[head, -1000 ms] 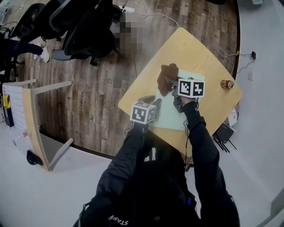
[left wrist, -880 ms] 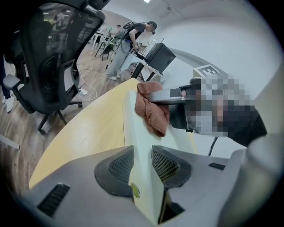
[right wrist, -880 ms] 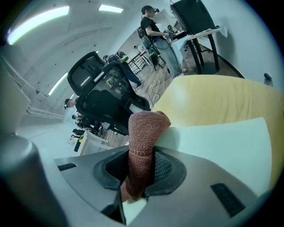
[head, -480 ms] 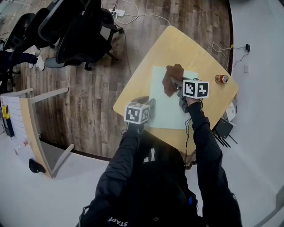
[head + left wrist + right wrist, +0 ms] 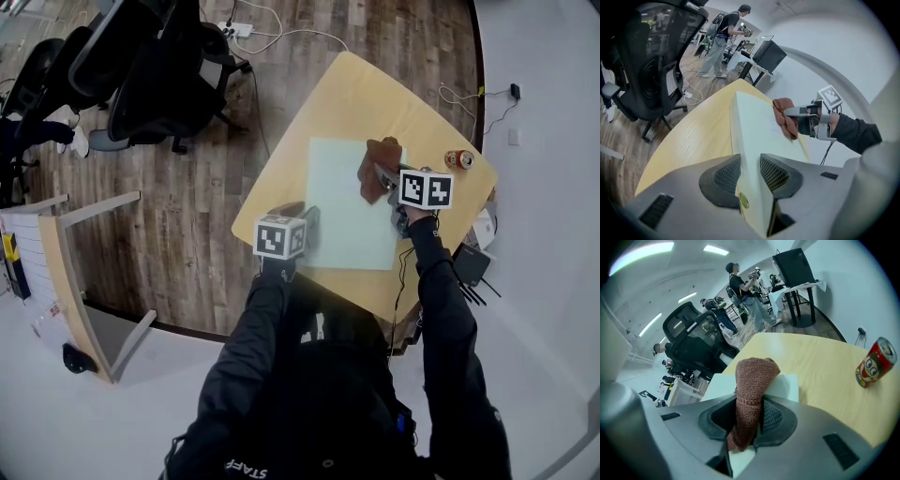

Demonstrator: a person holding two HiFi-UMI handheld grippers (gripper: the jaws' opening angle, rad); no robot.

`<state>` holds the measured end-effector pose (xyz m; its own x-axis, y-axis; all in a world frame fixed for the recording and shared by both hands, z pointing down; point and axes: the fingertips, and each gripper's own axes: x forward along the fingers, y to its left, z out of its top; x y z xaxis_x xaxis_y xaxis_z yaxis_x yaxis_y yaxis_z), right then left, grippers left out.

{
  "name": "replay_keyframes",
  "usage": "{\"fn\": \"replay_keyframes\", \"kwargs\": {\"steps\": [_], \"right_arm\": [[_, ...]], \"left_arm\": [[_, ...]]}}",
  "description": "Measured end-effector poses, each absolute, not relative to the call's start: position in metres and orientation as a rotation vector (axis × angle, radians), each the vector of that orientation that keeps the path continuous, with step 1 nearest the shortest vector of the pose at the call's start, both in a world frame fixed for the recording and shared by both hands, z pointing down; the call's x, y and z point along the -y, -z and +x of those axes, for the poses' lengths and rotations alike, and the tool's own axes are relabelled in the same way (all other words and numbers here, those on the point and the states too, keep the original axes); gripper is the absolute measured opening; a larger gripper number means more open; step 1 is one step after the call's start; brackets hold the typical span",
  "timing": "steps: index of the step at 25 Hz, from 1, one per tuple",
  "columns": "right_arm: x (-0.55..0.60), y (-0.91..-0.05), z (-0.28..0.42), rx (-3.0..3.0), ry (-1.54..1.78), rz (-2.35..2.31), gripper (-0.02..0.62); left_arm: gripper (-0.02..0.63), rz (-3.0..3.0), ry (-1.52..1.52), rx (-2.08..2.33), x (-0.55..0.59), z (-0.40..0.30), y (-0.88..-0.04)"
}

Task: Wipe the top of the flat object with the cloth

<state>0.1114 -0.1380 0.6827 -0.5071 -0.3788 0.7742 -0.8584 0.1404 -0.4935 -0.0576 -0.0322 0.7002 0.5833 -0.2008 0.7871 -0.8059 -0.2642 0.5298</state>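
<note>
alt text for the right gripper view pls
The right gripper, jaws shut on a brown cloth, holds it over a pale green board on a wooden table. A red can sits at right, a black office chair behind.

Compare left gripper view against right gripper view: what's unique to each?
Left gripper view only: the right gripper, and the left gripper closed on the near edge of the pale green board. Right gripper view only: a red can. Both: the brown cloth in the right gripper's jaws, the board, the yellow table, a black office chair.
</note>
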Motion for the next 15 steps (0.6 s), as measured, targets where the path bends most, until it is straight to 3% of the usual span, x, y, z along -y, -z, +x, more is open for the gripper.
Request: {"fn": "replay_keyframes", "kwargs": {"steps": [10,15], "right_arm": [[0.126,-0.679,0.166,1.880,-1.289,1.287,0.115],[0.122,-0.636,0.132,2.067,-1.358,1.244,0.106]], "left_arm": [[0.146,1.777,-0.728,0.834,0.033,-0.057,-0.699],[0.146,1.776,-0.731,0.840,0.033,-0.056,-0.698]]}}
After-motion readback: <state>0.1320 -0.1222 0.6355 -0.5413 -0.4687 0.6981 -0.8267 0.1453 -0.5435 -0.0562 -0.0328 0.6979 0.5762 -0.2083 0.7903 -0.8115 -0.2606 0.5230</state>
